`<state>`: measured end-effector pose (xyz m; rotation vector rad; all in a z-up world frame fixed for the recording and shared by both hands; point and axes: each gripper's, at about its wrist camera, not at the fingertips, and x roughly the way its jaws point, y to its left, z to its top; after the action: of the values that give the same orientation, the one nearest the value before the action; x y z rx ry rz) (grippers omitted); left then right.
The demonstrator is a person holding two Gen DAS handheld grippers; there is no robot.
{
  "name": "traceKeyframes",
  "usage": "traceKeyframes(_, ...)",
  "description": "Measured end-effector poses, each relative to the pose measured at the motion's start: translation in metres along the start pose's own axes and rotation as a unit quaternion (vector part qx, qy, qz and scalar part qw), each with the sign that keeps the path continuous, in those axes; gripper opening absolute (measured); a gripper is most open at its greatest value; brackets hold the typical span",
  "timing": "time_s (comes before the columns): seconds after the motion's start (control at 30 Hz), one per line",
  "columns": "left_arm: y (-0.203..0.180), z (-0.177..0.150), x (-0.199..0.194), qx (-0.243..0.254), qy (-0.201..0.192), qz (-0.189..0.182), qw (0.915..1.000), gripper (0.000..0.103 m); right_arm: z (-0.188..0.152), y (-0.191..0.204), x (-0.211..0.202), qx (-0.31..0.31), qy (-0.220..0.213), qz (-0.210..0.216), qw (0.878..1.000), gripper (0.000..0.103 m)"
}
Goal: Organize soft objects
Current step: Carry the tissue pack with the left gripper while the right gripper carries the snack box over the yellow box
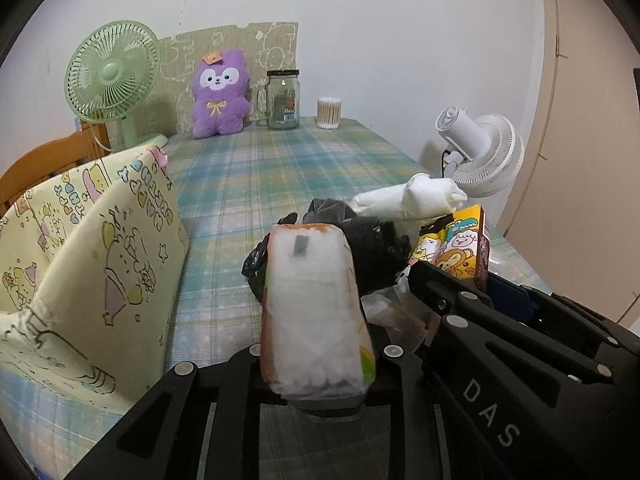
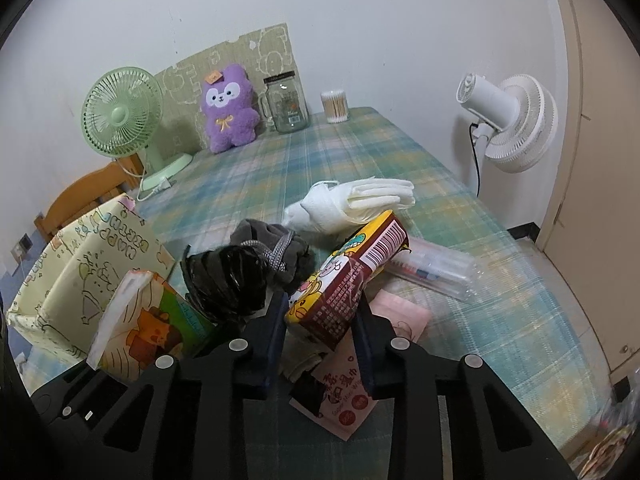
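Plaid-covered table [image 2: 360, 152], pile at centre frame: left gripper [image 1: 316, 364] clamps a tissue pack [image 1: 316, 312], right gripper [image 2: 320, 320] pinches a cartoon box [image 2: 344, 276]; fabric bin [image 1: 92, 240], at left, awaits both.

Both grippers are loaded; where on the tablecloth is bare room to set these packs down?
Free: the wide plaid tablecloth between the purple plush and white gloves. Crowded: near edge, around the black bag and fabric bin.

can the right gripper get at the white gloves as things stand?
Probably not yet. The right gripper is shut on the cartoon box, so its jaws are occupied, and the white gloves lie beyond that box. Set the box down first; the table past it looks clear.
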<state>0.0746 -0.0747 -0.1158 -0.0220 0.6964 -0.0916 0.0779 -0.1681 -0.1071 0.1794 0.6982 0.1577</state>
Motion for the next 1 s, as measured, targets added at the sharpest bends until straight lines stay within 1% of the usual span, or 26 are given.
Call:
traceKeyframes(0.3, -0.002, 0.003, -0.016, 0.001, -0.014, -0.005, 0.9999, 0.02, 0.003, 0.002, -0.02, 0.003, -0.017, -0.003, 1.0, 0.033)
traceKeyframes(0.53, -0.002, 0.006, -0.032, -0.002, -0.029, -0.007, 0.9996, 0.02, 0.007, 0.005, -0.035, 0.002, -0.032, 0.003, 0.999, 0.033)
traceKeyframes(0.8, 0.002, 0.02, -0.05, -0.011, -0.05, -0.006, 0.9987, 0.02, 0.021, 0.014, -0.053, -0.006, -0.055, 0.01, 0.998, 0.033)
traceKeyframes(1.0, 0.004, 0.03, -0.056, -0.012, -0.057, -0.005, 0.9983, 0.02, 0.031, 0.02, -0.06, -0.009, -0.062, 0.011, 0.998, 0.033)
